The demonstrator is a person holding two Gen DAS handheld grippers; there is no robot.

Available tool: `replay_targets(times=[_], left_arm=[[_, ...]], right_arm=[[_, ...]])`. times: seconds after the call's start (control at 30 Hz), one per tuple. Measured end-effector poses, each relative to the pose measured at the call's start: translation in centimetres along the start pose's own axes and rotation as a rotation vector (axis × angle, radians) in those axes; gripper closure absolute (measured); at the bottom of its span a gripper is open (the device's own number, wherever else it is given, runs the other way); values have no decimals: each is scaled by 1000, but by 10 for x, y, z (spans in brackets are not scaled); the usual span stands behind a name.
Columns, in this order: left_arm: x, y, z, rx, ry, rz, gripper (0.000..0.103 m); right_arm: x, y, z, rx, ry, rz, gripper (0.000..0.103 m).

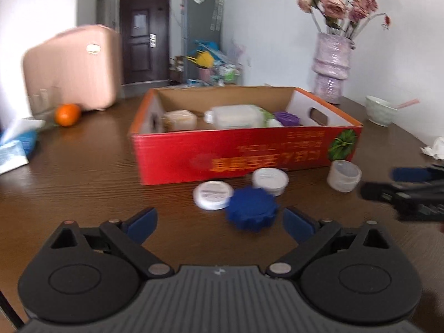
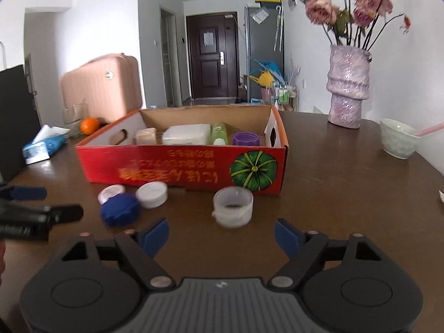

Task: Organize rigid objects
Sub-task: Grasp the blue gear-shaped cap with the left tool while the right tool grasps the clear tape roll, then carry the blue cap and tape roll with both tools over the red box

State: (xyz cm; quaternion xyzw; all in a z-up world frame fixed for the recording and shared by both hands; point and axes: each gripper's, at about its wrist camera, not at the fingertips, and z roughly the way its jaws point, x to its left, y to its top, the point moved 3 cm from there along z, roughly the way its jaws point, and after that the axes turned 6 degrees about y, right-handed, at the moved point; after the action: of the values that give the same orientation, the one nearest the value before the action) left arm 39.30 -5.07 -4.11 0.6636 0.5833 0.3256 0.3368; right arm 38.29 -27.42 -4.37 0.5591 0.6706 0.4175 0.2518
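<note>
A red cardboard box [image 1: 236, 158] [image 2: 177, 166] stands on the brown table and holds several containers and a purple lid [image 1: 287, 118] [image 2: 245, 138]. In front of it lie a blue ridged lid [image 1: 251, 212] [image 2: 119, 209], two white lids [image 1: 212, 194] [image 1: 270, 180] [image 2: 152, 193] and an open translucent jar [image 1: 344, 174] [image 2: 233, 206]. My left gripper [image 1: 220, 223] is open just short of the blue lid. My right gripper [image 2: 222, 234] is open with the jar just beyond its fingertips. Nothing is held.
A pink suitcase [image 1: 72, 66], an orange [image 1: 67, 114] and a tissue pack [image 2: 41, 145] stand at the left. A lilac vase [image 2: 348, 86] with dried flowers and a pale bowl [image 2: 399, 140] stand at the right. Crumpled paper [image 1: 434, 148] lies near the right edge.
</note>
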Motion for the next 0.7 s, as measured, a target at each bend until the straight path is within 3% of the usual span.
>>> replay_targets(times=[0.03, 0.1, 0.23, 0.3, 0.33, 0.37, 0.4, 0.57, 0.7], left_arm=[[-4, 1, 7, 8, -13, 2, 13], [-10, 4, 23, 41, -8, -7, 30], [-18, 4, 42, 87, -26, -45, 35], [-23, 4, 46, 86, -24, -43, 43], [-26, 3, 47, 75, -15, -28, 48], [-28, 3, 47, 68, -9, -18, 48], [-29, 3, 47, 65, -12, -17, 48], [-28, 2, 39, 81, -16, -26, 49], [-26, -1, 8, 52, -13, -30, 49]], right_arm=[[-3, 4, 10, 5, -2, -1, 24], [-7, 11, 27, 20, -10, -6, 26], [-15, 18, 54, 58, -21, -9, 35], [-18, 16, 63, 80, -12, 2, 41], [-20, 14, 66, 91, -7, 8, 49], [-22, 13, 68, 93, 0, 18, 58], [-23, 12, 68, 93, 10, 28, 60], [-23, 11, 61, 83, 13, 24, 61], [-16, 9, 33, 49, 28, 6, 61]])
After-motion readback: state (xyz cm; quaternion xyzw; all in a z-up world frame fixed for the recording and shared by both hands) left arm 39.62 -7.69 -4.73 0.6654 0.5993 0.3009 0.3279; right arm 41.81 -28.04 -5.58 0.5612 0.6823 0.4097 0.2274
